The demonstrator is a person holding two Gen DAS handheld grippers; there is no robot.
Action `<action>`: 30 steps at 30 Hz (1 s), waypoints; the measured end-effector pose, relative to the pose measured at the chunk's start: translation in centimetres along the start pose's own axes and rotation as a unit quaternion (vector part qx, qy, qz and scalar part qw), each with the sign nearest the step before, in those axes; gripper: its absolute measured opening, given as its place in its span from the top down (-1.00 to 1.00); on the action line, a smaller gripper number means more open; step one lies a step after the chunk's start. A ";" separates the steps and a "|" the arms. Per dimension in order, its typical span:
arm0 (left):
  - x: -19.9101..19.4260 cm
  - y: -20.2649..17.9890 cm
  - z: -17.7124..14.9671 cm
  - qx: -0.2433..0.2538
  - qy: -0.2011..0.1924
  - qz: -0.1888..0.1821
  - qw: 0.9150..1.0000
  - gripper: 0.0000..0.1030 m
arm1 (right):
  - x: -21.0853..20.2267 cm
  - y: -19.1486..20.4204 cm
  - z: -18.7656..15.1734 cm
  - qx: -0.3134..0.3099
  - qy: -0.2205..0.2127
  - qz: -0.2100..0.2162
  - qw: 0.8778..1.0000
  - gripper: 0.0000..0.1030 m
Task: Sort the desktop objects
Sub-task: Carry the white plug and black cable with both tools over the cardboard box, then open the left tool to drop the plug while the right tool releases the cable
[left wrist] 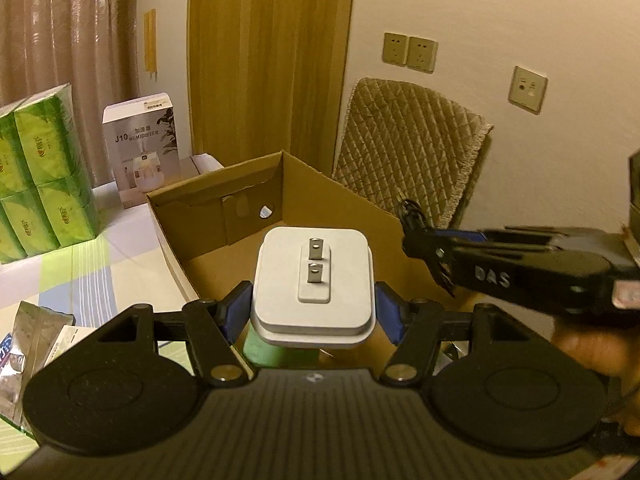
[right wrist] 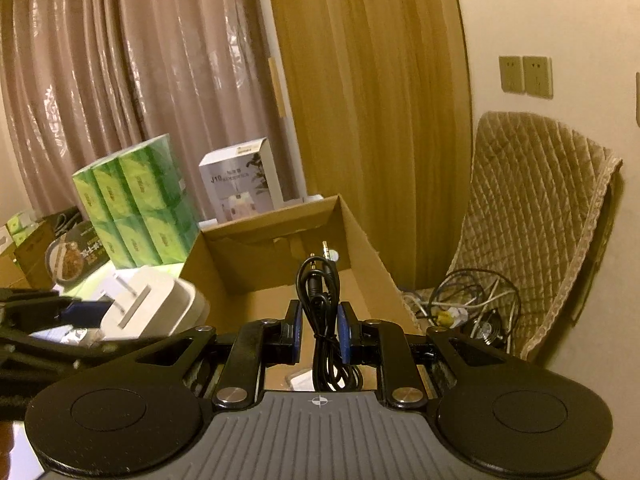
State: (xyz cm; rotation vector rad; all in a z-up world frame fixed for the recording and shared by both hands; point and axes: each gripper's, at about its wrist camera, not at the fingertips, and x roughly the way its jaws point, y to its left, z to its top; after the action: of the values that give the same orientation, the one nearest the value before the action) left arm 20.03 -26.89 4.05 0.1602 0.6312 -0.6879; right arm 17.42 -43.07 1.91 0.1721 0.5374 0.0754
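Cardboard box is the landmark: a white charger, prongs up, is clamped in the jaws of the left gripper just above its near edge; a coiled black audio cable is clamped in the jaws of the right gripper above it too. Dropping both in seems to be the step in hand; lowering and release are called for; "J10" is read on the white carton behind the box.

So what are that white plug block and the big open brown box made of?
The white square plug block looks like matte plastic, smooth with rounded edges; its two prongs look like dull grey metal. The open brown box is probably cardboard: matte walls with cut holes and folded flaps.
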 end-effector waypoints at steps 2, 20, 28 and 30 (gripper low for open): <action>0.7 0.3 0.3 0.000 0.002 0.003 1.000 -0.17 | 0.4 0.0 0.0 -0.003 0.006 0.000 1.000 0.71; 4.4 0.9 1.2 -0.011 0.010 0.001 1.000 -0.17 | 2.5 0.1 -0.3 -0.004 0.036 0.004 0.999 0.71; 4.4 1.3 1.2 -0.017 0.010 0.002 1.000 -0.17 | 2.6 0.3 -0.4 -0.005 0.039 0.007 0.999 0.71; 4.2 1.4 1.1 -0.016 0.010 0.006 1.000 -0.17 | 2.6 0.3 -0.4 -0.005 0.039 0.007 0.999 0.71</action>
State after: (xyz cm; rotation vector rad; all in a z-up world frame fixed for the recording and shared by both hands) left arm 24.00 -28.46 2.35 0.1408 0.6590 -0.6653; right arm 19.45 -42.39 0.30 0.1635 0.6138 0.0983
